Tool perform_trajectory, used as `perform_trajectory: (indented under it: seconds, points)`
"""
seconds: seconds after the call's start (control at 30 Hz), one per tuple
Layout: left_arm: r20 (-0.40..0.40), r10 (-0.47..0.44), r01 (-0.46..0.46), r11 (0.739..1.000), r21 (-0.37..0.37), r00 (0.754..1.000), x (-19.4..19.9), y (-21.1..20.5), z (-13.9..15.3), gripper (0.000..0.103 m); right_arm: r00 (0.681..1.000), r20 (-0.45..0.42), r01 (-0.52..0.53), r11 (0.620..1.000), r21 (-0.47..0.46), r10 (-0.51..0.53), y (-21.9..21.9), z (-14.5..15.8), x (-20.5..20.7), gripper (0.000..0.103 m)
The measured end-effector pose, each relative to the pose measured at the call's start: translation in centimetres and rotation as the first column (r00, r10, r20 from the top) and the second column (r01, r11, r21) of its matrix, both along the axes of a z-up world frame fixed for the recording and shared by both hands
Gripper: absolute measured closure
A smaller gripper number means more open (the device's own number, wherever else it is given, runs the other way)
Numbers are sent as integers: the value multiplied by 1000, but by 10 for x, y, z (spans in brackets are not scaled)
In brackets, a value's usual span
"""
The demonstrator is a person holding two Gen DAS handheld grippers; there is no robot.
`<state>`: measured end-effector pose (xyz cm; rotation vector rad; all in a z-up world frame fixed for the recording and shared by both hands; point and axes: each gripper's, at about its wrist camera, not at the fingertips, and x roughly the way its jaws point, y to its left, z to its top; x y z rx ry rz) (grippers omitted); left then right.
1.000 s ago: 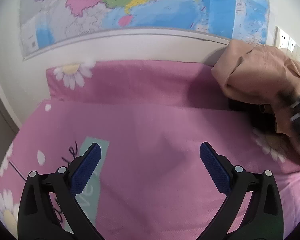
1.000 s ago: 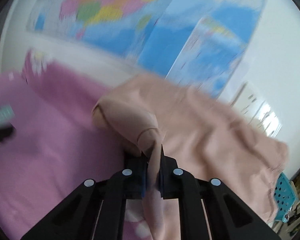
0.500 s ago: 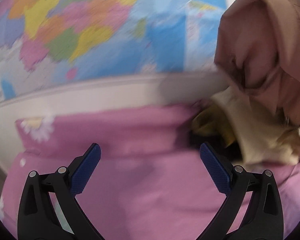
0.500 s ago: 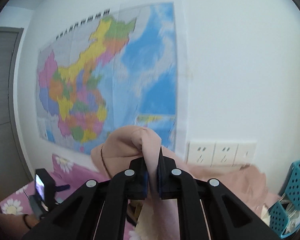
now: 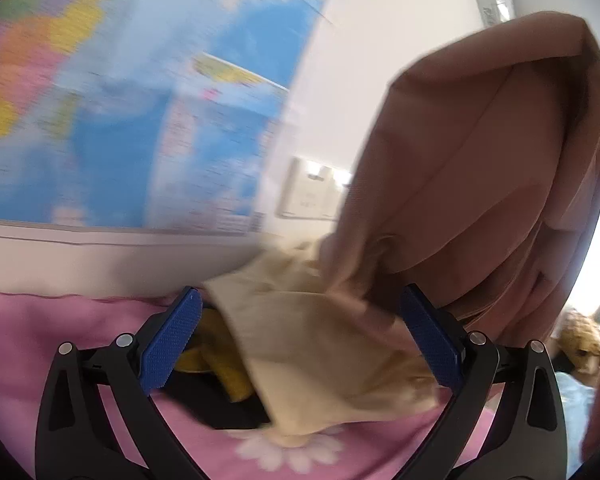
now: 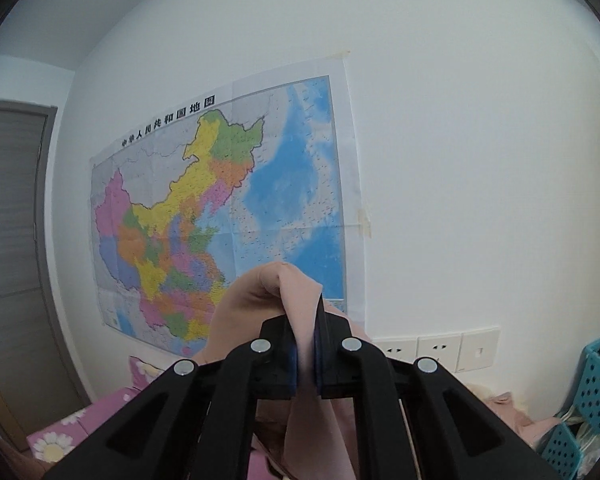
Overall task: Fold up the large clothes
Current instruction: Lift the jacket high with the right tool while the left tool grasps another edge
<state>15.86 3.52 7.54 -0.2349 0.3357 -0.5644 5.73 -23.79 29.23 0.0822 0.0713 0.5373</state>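
Note:
A large pinkish-tan garment (image 5: 480,184) hangs lifted at the right of the left wrist view. My right gripper (image 6: 306,344) is shut on a fold of it (image 6: 296,292) and holds it high, pointing at the wall. My left gripper (image 5: 300,340) is open and empty, low over the pink bed (image 5: 40,344). Between its jaws lies a pile with a cream cloth (image 5: 320,344), a yellow piece (image 5: 216,364) and something black (image 5: 220,404) beneath. The garment's lower end hangs just behind the right blue pad (image 5: 428,344).
A coloured wall map (image 6: 220,216) hangs above the bed. Wall sockets (image 6: 440,350) sit to its right. A teal perforated basket (image 6: 596,384) stands at the far right. A grey door (image 6: 8,240) is at the left. A stuffed toy (image 5: 580,340) lies at the right.
My right gripper has lifted the garment higher and tilted up toward the wall. My left gripper has swung right, so the clothes pile now sits between its jaws.

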Motion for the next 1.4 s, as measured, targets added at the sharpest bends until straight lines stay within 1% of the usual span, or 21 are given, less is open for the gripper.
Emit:
perform_trajectory:
  seconds: [0.07, 0.1, 0.13, 0.17, 0.2, 0.23, 0.3, 0.4, 0.5, 0.67, 0.77, 0.9, 1.0, 1.07, 1.1, 1.13, 1.2, 1.23, 1.3, 1.37, 1.4]
  points:
    - [-21, -10, 11, 1000, 25, 1000, 14, -18, 4, 7, 1000, 9, 15, 1000, -10, -15, -1, 1, -3, 97]
    - [-38, -10, 12, 999, 53, 999, 22, -29, 6, 29, 1000, 7, 12, 1000, 0, -12, -4, 1, -3, 97]
    - [-64, -23, 27, 998, 60, 998, 30, -36, 8, 61, 1000, 6, 12, 1000, 4, -12, -6, 1, -5, 98]
    - [-108, -53, 59, 996, 60, 993, 38, -44, 9, 73, 1000, 11, 20, 1000, 1, -20, -8, 3, -8, 98]
    - [-129, -66, 73, 996, 52, 989, 42, -49, 11, 96, 999, 15, 33, 999, -1, -33, -12, 6, -11, 98]
    - [-125, -60, 67, 997, 48, 990, 42, -52, 15, 95, 999, 16, 39, 999, 1, -39, -13, 8, -14, 98]
    - [-71, -12, 17, 997, 76, 997, 33, -59, 32, 97, 997, 41, 61, 998, 4, -61, -22, 18, -27, 99]
    - [26, 6, -8, 998, 63, 1000, 4, -62, 73, 98, 990, 106, 87, 996, 20, -89, -37, 41, -57, 100]
    - [157, 43, -49, 998, 33, 987, -39, -56, 127, 98, 977, 190, 91, 994, 55, -100, -54, 70, -98, 100]
    - [341, 128, -128, 992, -24, 931, -132, -33, 207, 98, 952, 296, 43, 993, 113, -75, -82, 108, -167, 101]
    - [410, 183, -193, 981, -17, 893, -190, -20, 235, 98, 942, 335, -10, 993, 114, -29, -88, 115, -199, 101]
    - [420, 251, -275, 961, -2, 872, -246, -5, 255, 98, 940, 328, -139, 984, 111, 95, -87, 108, -225, 101]
    - [420, 318, -354, 935, 8, 850, -298, 12, 268, 98, 932, 315, -224, 968, 111, 179, -83, 98, -230, 101]
    - [432, 363, -406, 914, 7, 826, -336, 21, 275, 98, 930, 287, -277, 951, 134, 230, -84, 86, -222, 101]
    - [442, 382, -428, 904, 6, 812, -344, 26, 274, 98, 932, 261, -300, 941, 157, 253, -86, 77, -212, 101]
    - [453, 415, -471, 882, 13, 789, -355, 29, 271, 98, 936, 231, -310, 935, 174, 267, -85, 69, -202, 101]
    - [454, 452, -530, 846, 54, 768, -365, 37, 264, 97, 947, 113, -319, 924, 210, 301, -79, 42, -161, 101]
    - [438, 469, -554, 828, 84, 767, -352, 42, 249, 97, 947, 48, -320, 920, 224, 317, -73, 28, -141, 101]
    - [366, 494, -578, 798, 169, 789, -321, 45, 217, 97, 940, -99, -297, 927, 230, 326, -55, -9, -96, 100]
    - [251, 538, -593, 755, 279, 804, -275, 52, 167, 97, 899, -293, -270, 939, 213, 325, -25, -67, -37, 100]
    - [196, 547, -580, 751, 316, 814, -258, 57, 147, 97, 872, -377, -250, 945, 209, 314, -11, -98, -10, 100]
